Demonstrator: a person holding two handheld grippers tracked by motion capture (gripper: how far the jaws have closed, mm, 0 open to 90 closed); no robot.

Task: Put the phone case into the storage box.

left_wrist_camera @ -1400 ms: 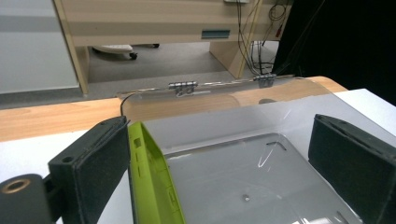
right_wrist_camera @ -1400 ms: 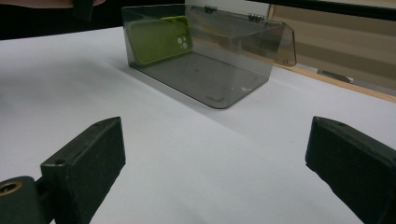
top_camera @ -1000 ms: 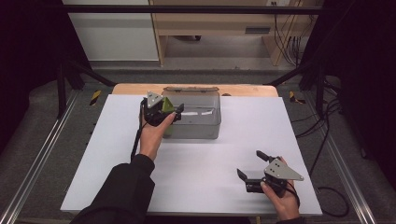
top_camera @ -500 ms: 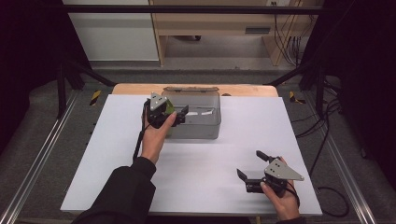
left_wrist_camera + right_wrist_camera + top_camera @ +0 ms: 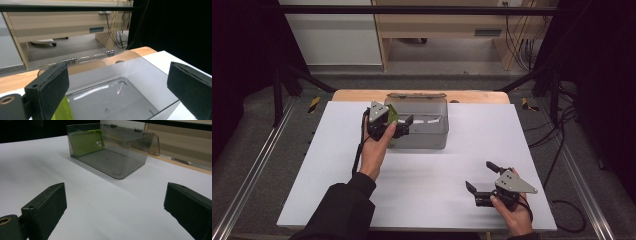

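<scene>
A clear smoky plastic box [image 5: 428, 138] stands open at the back middle of the white table, its hinged lid [image 5: 414, 95] folded back. A lime green phone case [image 5: 86, 142] leans upright against the box's left end wall, inside it. My left gripper [image 5: 404, 127] hovers over that end of the box, open, jaws wide apart with nothing between them; the phone case [image 5: 61, 111] shows just below its left jaw. My right gripper [image 5: 479, 175] rests low at the front right of the table, open and empty, pointing toward the box [image 5: 120, 162].
The white table top [image 5: 437, 170] sits on a wooden board [image 5: 472, 96] whose edge shows behind the box. Metal frame rails run along both sides. A desk and cables stand beyond the table on the grey floor.
My left gripper dipped at the box's left end, then rose slightly. The green phone case stays at that end. My right gripper has not moved.
</scene>
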